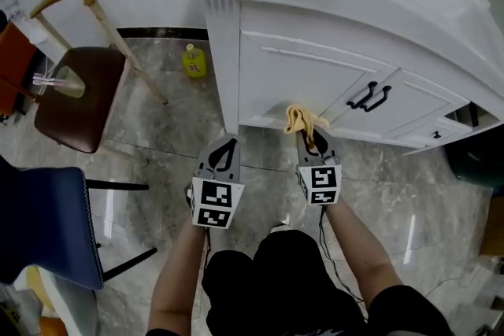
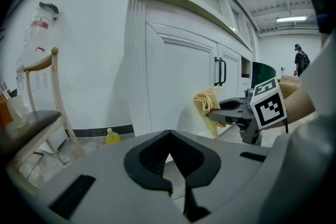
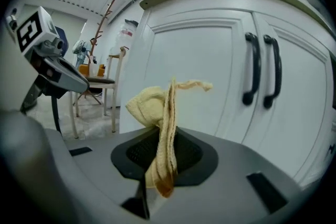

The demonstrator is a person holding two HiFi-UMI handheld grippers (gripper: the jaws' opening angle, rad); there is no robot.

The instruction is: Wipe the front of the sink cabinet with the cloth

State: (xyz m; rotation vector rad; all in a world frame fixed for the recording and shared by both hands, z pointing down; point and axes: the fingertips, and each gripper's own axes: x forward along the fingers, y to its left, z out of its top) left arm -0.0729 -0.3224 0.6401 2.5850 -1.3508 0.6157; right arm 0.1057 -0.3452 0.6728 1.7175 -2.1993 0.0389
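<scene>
The cloth (image 3: 152,107) was pinched edge-on between the right gripper's (image 1: 313,145) closed jaws. Its long axis ran along them, with the free end bunched and pointing at the cabinet (image 1: 315,83) door left of the handles (image 1: 368,97). Contact with the door could not be confirmed. The left gripper (image 1: 223,157) was closed, empty, beside it.

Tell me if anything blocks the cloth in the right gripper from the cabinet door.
Nothing visible does. The right gripper holds the yellow cloth pointed at the white cabinet door, and no object shows between them. The black door handles sit off to the right of that path.
</scene>
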